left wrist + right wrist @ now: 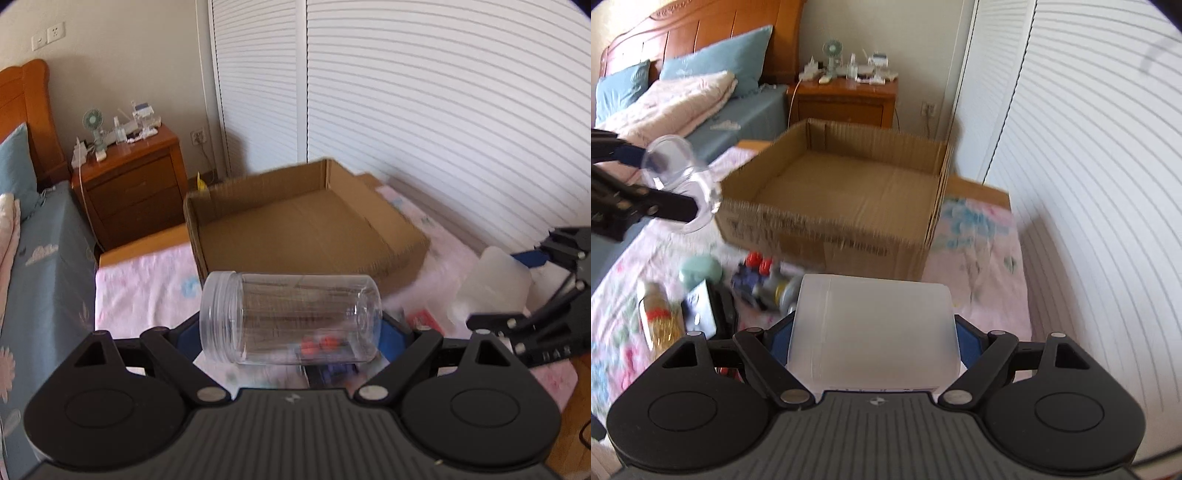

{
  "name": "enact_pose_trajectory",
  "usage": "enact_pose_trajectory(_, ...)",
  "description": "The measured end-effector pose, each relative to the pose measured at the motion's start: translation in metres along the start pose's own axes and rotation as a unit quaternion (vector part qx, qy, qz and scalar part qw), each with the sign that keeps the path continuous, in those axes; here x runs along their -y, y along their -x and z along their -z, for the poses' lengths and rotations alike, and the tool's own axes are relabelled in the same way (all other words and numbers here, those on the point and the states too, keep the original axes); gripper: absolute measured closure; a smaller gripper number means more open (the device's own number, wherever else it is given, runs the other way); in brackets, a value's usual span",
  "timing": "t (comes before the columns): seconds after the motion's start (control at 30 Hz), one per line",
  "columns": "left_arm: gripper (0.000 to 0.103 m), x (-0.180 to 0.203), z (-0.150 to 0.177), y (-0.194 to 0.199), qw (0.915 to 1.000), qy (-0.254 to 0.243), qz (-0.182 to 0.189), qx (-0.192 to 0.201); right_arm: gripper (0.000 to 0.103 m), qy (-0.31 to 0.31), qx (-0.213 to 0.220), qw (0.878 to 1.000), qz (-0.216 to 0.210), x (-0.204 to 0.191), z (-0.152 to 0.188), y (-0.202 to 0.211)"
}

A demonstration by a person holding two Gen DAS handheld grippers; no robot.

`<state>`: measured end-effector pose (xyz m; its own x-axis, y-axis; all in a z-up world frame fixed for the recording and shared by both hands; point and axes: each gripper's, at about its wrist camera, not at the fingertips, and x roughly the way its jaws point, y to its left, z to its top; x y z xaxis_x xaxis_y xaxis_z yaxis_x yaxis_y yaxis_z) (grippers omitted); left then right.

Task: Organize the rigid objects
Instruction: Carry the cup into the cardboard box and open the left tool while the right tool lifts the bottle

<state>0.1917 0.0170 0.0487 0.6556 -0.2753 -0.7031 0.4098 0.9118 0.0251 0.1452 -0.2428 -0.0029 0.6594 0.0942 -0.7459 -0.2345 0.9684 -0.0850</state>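
The left gripper (291,332) is clamped on a clear jar (291,317) lying sideways above the floral bed cover (979,266), near the empty cardboard box (849,181), while the right gripper (873,332) grips a frosted white container (873,325).

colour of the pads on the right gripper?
Blue pads on the black right gripper, best seen in the right wrist view, either side of the frosted white container.
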Motion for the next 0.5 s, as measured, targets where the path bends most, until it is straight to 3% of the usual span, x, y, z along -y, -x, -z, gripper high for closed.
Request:
enact_pose_trajectory(0.23, 0.013, -0.018, -0.055, -0.059, 0.9998, 0.005, -0.017, -0.012, 0.017, 0.003, 0.02, 1.0, -0.003, 0.012, -0.03, -0.009)
enact_pose_trajectory(0.5, 0.012, -0.035, -0.081, -0.126, 0.9988, 0.032, -0.03, -0.022, 0.017, -0.004, 0.034, 0.999, -0.003, 0.024, -0.052, -0.018)
